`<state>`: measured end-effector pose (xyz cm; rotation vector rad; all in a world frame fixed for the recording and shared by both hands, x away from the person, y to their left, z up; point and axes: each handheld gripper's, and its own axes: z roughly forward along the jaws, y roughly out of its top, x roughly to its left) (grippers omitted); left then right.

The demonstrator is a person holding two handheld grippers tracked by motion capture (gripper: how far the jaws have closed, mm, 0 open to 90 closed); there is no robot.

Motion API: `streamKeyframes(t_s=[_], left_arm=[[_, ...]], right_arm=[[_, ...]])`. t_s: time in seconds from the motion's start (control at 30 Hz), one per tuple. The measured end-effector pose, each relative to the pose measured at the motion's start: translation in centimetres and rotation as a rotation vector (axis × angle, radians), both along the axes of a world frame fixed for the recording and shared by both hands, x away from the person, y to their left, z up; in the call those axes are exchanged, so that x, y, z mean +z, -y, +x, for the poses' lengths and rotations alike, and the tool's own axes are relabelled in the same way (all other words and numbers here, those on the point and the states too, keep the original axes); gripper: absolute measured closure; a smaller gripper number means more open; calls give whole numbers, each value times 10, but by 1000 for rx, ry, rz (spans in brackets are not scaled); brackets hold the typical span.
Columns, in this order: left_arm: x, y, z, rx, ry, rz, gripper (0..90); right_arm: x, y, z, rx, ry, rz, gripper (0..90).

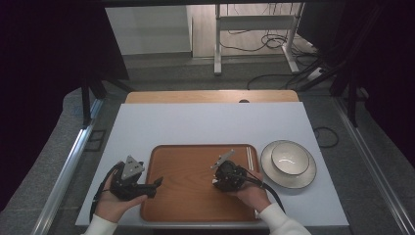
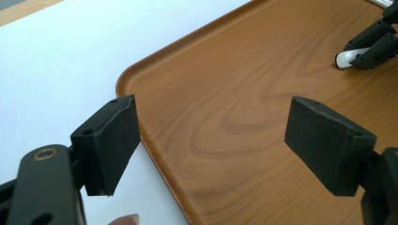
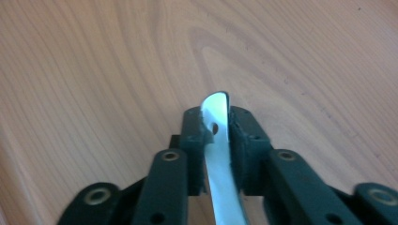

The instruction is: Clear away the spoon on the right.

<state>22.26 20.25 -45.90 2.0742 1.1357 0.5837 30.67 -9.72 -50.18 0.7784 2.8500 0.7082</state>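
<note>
One tray (image 1: 195, 200), one bowl (image 1: 289, 157); right gripper (image 3: 216, 129) pinches a white, glossy spoon handle (image 3: 218, 154), left gripper (image 2: 211, 140) spread wide

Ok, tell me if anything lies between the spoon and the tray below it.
Nothing visible. The white spoon is clamped in the right tongs over bare wooden tray; the left tongs stand open at its left edge.

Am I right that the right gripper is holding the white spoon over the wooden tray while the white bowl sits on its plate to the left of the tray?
Not quite: the bowl on its plate sits to the right of the tray, as the high view shows. The right gripper does hold the white spoon over the tray.
</note>
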Motion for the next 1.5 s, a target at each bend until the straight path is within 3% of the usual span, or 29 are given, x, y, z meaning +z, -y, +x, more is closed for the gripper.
streamKeyframes(t_s=[0.07,0.23,0.37,0.4,0.47,0.5,0.57,0.9,1.5], left_arm=[[0,0,0,0,1,0,179],[1,0,-1,1,4,-2,179],[0,-1,0,2,4,-1,179],[0,-1,0,3,4,0,179],[1,-1,0,3,4,-2,179],[1,-1,0,4,4,-2,179],[1,-1,-1,3,4,-1,179],[0,-1,0,6,7,-3,179],[0,0,0,3,4,3,179]], right_arm=[[1,0,0,-15,24,-9,560],[8,5,-1,-31,43,22,504],[15,12,-2,-25,39,57,629],[20,17,-4,-10,16,84,745],[21,20,-4,3,5,95,784],[22,22,-7,22,-22,99,848],[21,24,-8,36,-47,105,884],[8,21,-6,52,-70,52,890],[8,44,10,-91,-34,34,892]])
